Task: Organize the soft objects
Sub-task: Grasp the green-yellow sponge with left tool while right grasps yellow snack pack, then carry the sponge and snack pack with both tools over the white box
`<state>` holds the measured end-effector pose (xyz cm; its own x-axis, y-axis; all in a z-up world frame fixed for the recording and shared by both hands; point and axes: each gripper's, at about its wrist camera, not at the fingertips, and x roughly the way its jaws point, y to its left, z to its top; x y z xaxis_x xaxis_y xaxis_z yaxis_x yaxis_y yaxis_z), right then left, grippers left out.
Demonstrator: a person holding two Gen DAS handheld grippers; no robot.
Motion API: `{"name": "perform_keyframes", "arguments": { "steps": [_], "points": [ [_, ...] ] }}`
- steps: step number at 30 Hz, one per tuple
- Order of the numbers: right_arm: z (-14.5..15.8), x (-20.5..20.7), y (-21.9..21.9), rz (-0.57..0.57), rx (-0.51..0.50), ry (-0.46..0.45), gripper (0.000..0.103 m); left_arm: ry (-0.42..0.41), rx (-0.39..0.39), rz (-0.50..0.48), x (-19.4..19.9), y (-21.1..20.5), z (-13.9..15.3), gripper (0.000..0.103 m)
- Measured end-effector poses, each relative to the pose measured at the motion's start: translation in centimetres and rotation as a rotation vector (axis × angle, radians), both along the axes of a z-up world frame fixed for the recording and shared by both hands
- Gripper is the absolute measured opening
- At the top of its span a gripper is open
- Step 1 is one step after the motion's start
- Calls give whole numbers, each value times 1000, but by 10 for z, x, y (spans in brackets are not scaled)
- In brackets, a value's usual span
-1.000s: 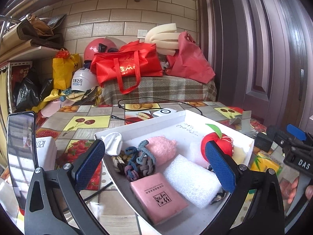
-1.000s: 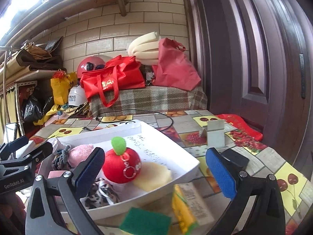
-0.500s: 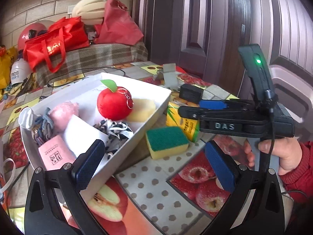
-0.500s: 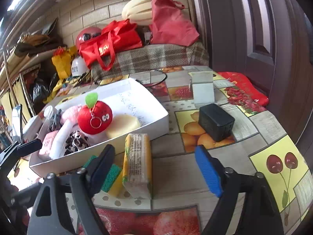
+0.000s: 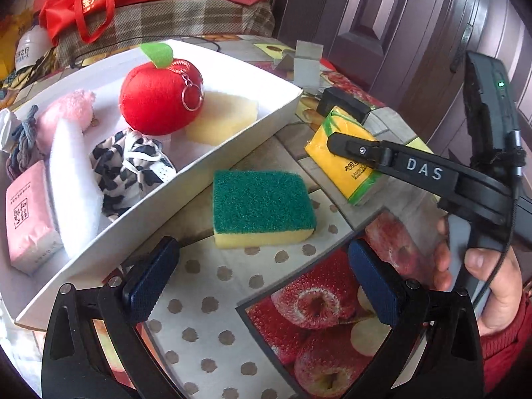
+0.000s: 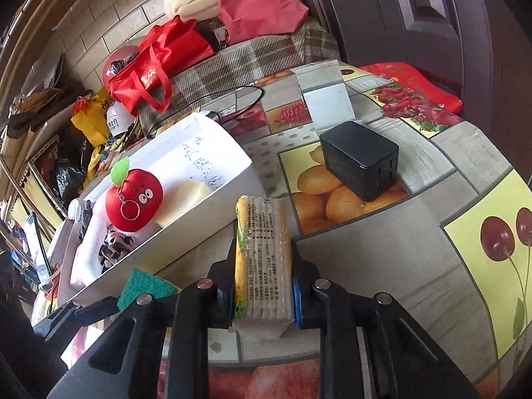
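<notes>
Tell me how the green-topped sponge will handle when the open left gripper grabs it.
The sponge probably squashes between the left gripper's pads: its yellow body looks like foam. Likely very light. Lying flat on the table, it should not roll.

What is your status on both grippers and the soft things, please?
Right gripper just closed, shut on tissue pack. Left gripper open, empty, short of green sponge. White tray close by, nothing blocking.

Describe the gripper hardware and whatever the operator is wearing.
Both grippers, left and right, have black frames, silver screws and blue ribbed pads. The right one reads "DAS" in white, has a black cable and a black module with a green light. The sleeve is red knit.
</notes>
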<state>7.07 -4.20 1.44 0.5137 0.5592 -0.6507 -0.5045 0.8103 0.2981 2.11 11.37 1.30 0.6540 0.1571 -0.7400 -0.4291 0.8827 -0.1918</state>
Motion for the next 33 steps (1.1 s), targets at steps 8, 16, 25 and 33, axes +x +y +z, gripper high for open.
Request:
{"name": "perform_keyframes", "arguments": {
  "steps": [8, 16, 25, 33],
  "points": [
    [-1, 5, -5, 1, 30, 20, 24, 51, 70, 29, 26, -2, -2, 95],
    [1, 5, -6, -6, 34, 16, 24, -30, 85, 3, 14, -4, 8, 56],
    [10, -5, -11, -36, 55, -53, 24, -198, 250, 44, -21, -24, 34, 57],
    [22, -32, -13, -49, 36, -174, 24, -263, 305, 84, -42, -23, 41, 57]
  ]
}}
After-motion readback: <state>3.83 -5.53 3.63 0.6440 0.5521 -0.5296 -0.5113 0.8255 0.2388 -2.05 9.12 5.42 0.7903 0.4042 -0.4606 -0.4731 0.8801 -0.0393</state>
